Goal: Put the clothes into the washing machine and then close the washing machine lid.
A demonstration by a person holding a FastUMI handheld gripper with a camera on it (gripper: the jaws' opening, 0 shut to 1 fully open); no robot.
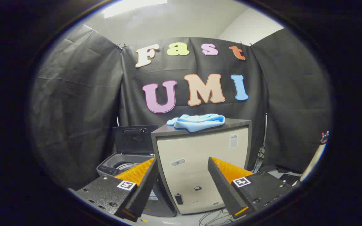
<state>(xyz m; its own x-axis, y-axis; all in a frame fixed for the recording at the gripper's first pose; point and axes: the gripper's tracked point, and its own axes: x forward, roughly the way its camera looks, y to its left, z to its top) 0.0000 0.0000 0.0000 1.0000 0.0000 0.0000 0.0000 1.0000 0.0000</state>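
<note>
Fingers of the gripper [182, 175] stand spread wide apart with nothing between them, aimed at the front of a cream cabinet [200, 169] just ahead. Light blue clothes [196, 121] lie crumpled on the cabinet's dark top, near its back edge and toward its left corner, their long axis running side to side along that edge. Beside the cabinet, beyond the left finger, the washing machine [121, 166] stands with its lid [134, 138] raised upright.

The clothes [196, 121] lie on the cabinet [200, 163]; the washing machine [123, 163], lid [134, 138] raised, stands left of it.
</note>
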